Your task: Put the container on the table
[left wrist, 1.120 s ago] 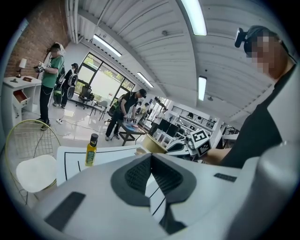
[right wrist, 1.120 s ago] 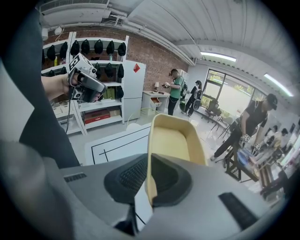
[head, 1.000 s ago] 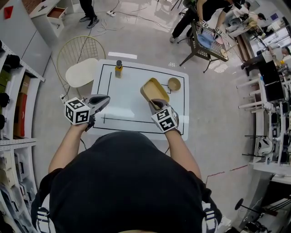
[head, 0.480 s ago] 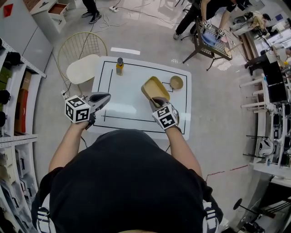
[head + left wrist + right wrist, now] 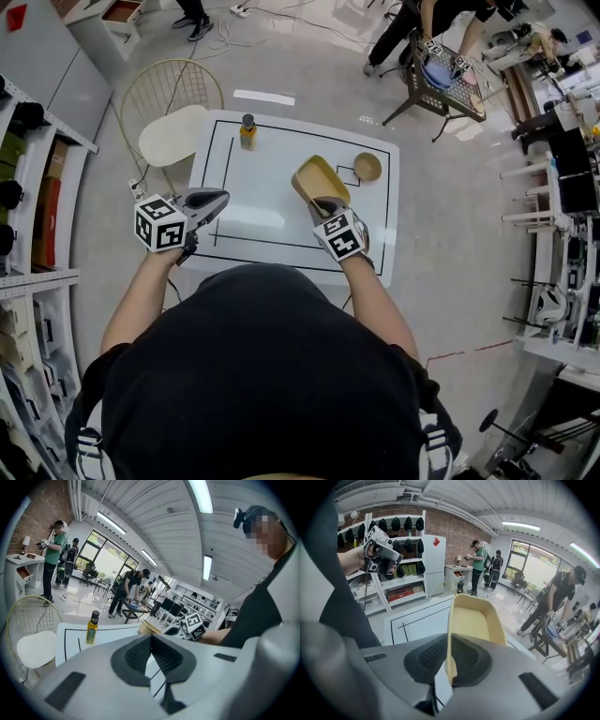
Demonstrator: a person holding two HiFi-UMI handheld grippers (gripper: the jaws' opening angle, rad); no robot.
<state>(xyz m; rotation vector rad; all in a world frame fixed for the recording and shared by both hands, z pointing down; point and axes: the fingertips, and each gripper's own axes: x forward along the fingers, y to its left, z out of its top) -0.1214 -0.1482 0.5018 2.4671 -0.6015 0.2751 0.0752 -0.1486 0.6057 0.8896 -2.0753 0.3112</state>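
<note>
while my right gripper has its jaws clamped tight on the near rim of the container, my left gripper has its jaws pressed together with nothing between them. the thin wall of the container sits squeezed between my right pads, and no gap shows on either side of it.

the container is a pale yellow, oblong tray with rounded corners and a raised wall all round. its inside is bare. it stretches straight away from my right jaws, open side up and tipped. i cannot tell whether its underside touches the bench.

from the head view, the container is over the right middle of the white bench, inside the black outline, with my right gripper at its near end. a small round bowl stands just beside it to the right. a bottle with a dark cap stands well apart at the far left. my left gripper hangs at the bench's near left edge, well apart from the container.
</note>
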